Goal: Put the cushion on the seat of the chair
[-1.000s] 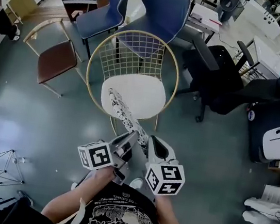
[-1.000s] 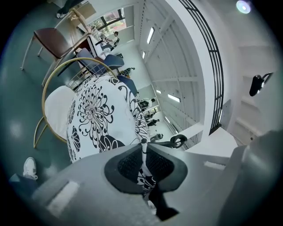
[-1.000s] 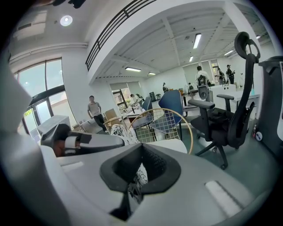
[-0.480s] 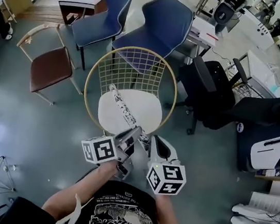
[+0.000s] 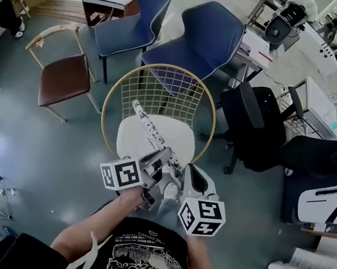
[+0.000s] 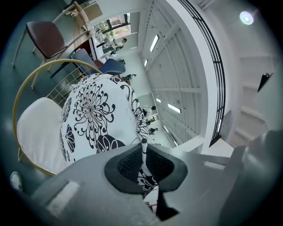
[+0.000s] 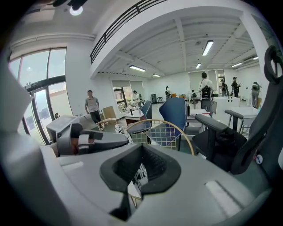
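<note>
Cushion point(image 5: 147, 127), clamped by left gripper point(image 6: 143, 164) and right gripper point(image 7: 140, 171), hides part of the chair seat point(image 5: 177, 137).

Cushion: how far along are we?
Done: floral cushion picked up, left gripper and right gripper both shut on its edge. In hand: it stands on edge over the wire chair's white seat, not laid flat. Left: lay it down and release.

No legible text, white lettering on black T-shirt point(image 5: 147, 265) too small

head view steeply down; gripper views close, forward (gold chair point(image 5: 182, 145) shared)
</note>
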Demonstrator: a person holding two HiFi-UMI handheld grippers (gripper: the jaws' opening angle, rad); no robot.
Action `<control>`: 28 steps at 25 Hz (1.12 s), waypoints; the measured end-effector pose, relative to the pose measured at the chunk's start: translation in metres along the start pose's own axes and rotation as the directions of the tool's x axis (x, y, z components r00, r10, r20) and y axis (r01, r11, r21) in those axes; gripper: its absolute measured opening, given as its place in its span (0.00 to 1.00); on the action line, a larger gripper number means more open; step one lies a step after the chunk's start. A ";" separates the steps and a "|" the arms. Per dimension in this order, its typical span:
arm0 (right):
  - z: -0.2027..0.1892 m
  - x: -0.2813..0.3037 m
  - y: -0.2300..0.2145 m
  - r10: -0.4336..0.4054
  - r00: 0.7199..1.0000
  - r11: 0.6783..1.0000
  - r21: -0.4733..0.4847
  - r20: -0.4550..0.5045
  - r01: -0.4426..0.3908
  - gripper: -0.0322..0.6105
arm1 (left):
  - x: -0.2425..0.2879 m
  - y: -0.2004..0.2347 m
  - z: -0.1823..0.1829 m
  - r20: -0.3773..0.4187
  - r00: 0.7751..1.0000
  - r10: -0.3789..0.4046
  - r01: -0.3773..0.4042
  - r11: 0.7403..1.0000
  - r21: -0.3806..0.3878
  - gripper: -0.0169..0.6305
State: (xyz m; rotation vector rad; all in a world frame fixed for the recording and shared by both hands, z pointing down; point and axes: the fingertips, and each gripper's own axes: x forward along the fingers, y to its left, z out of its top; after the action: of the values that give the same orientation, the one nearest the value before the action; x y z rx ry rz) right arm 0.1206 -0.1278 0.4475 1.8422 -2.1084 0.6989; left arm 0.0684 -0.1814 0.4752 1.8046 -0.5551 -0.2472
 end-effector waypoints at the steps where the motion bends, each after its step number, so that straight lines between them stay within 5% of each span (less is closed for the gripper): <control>1: 0.003 0.004 -0.005 0.015 1.000 1.000 -0.002 -0.001 -0.015 0.05 | 0.006 0.001 0.003 0.016 1.000 0.008 -0.008 1.000 -0.003 0.04; 15: 0.060 0.075 -0.054 0.243 0.969 0.967 -0.063 -0.041 -0.245 0.05 | 0.066 0.006 0.064 0.262 0.962 0.082 -0.076 0.997 -0.032 0.04; 28: 0.074 0.102 -0.103 0.371 0.926 0.923 -0.086 -0.070 -0.376 0.05 | 0.116 0.009 0.078 0.352 0.932 0.092 -0.101 0.995 0.007 0.04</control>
State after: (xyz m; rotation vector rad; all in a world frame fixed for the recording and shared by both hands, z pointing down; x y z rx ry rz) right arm 0.2136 -0.2619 0.4535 1.3662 -2.4396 0.7005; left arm 0.1325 -0.3061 0.4727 1.7605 -0.9001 -0.5036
